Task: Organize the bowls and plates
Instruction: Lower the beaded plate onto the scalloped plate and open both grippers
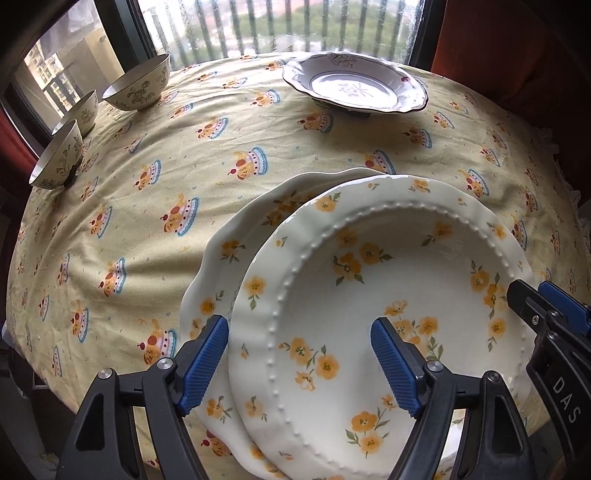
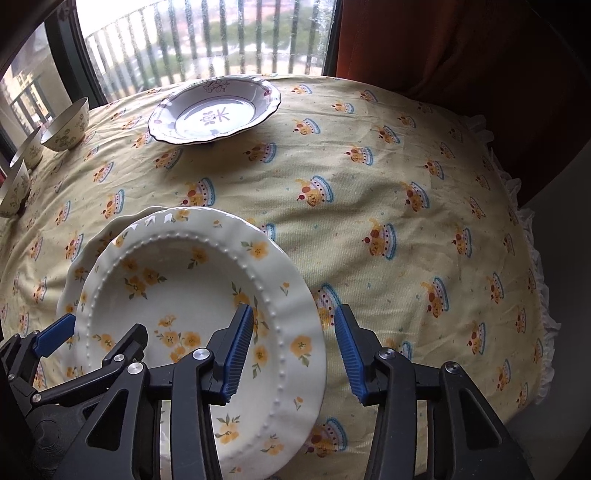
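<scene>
Plates (image 1: 388, 295) of glazed ceramic, stiff, slick and breakable, sit stacked near you on the worktop (image 2: 406, 184), so pinch the top rim, which both your left gripper (image 1: 299, 365) and right gripper (image 2: 295, 354) straddle with jaws spread, not yet pressing.

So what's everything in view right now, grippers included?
Flowered plates: two, cream with yellow flowers, near edge; the top plate lies offset on the lower plate.
Purple-patterned plate: one, white with a dark rim, far side by the window.
Bowls: three, cream with a green pattern, far left in a row.
Tablecloth: one, pale yellow with a cake print, covering the table.
Window: one, dark frame, railing outside, behind the table.
Curtain: red, right of the window.
Left gripper: black with blue pads, open, straddling the top plate's left rim.
Right gripper: same colours, open, straddling its right rim.
</scene>
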`<state>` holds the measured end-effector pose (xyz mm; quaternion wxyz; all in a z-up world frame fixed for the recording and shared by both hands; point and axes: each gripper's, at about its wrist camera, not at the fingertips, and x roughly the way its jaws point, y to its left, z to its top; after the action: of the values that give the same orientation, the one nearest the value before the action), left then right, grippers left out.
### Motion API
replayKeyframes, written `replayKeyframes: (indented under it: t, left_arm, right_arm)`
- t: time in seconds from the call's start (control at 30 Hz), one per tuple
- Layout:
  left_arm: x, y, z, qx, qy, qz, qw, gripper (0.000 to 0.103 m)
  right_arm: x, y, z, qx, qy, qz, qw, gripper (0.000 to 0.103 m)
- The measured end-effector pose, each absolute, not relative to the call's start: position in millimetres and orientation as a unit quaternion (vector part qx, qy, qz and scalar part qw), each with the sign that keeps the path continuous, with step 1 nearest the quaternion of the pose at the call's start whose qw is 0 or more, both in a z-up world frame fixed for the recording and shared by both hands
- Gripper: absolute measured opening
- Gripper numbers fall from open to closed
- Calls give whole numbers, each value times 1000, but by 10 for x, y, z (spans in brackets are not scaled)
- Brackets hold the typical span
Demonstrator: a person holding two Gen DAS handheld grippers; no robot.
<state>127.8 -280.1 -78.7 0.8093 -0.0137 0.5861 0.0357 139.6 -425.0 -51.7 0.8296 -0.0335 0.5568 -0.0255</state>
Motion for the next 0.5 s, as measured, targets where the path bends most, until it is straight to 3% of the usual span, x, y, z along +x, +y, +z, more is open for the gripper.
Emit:
replayKeyframes:
  t: [0.03, 0.5]
  left_arm:
    - [1273, -2802, -768, -10, 585, 36, 810, 81]
    - [1219, -2694, -677, 0, 590, 53, 806, 81]
  right_arm:
    - [1397, -4272, -523, -23, 559, -25, 829, 34]
    - [1471, -4049, -693, -42, 563, 7, 825, 35]
